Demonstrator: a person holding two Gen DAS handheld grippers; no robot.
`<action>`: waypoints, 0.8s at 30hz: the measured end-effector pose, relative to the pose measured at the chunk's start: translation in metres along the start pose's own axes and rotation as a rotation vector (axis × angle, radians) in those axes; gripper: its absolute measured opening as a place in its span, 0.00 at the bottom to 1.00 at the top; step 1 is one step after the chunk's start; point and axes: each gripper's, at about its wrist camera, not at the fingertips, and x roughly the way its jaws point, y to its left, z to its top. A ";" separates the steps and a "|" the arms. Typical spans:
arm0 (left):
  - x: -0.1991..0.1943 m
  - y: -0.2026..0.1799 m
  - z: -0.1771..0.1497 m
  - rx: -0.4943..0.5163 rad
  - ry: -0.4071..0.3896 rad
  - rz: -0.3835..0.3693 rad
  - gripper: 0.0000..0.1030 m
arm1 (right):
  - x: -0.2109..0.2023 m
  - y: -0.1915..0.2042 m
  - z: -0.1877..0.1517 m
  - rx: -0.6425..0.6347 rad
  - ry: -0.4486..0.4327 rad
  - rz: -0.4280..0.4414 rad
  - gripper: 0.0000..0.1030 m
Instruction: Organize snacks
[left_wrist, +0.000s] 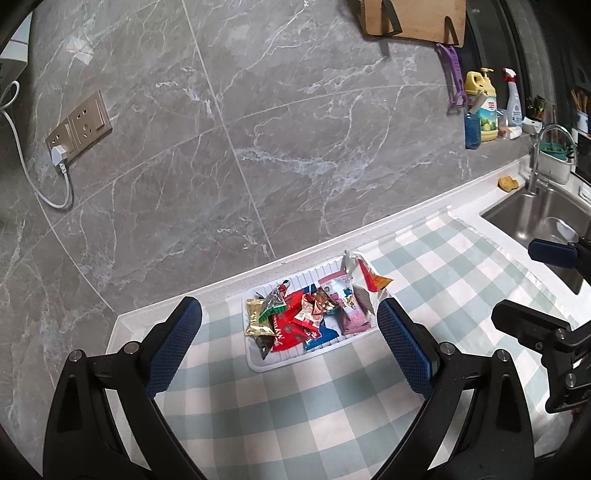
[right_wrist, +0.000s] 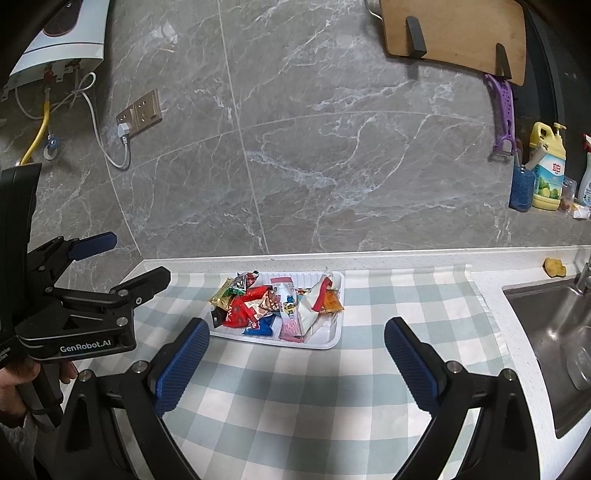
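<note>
A white ribbed tray (left_wrist: 258, 363) (right_wrist: 330, 338) lies on the checked cloth near the wall, holding a pile of several snack packets (left_wrist: 295, 321) (right_wrist: 258, 306): red, gold, pink, blue and orange wrappers. My left gripper (left_wrist: 291, 347) hovers just in front of the tray, open, with nothing between its blue pads. My right gripper (right_wrist: 297, 362) is also open and empty, a little nearer than the tray's front edge. The left gripper (right_wrist: 122, 258) shows at the left of the right wrist view; the right gripper (left_wrist: 532, 280) shows at the right edge of the left wrist view.
The green-and-white checked cloth (left_wrist: 295, 413) (right_wrist: 306, 398) covers the white counter. A steel sink (right_wrist: 554, 339) (left_wrist: 535, 218) with a tap lies to the right. Bottles (right_wrist: 548, 173) and a yellow sponge (right_wrist: 554, 266) sit by the grey marble wall. A hand (right_wrist: 14, 380) holds the left gripper.
</note>
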 end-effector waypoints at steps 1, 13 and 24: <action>-0.001 0.000 0.000 0.001 -0.001 -0.001 0.94 | -0.001 0.000 -0.001 0.001 0.000 -0.001 0.95; -0.017 -0.006 -0.007 0.003 -0.010 -0.048 0.94 | -0.010 0.002 -0.011 0.009 0.018 0.032 0.95; -0.025 0.003 -0.025 -0.075 -0.038 -0.194 0.94 | -0.005 -0.002 -0.022 0.011 0.067 0.083 0.68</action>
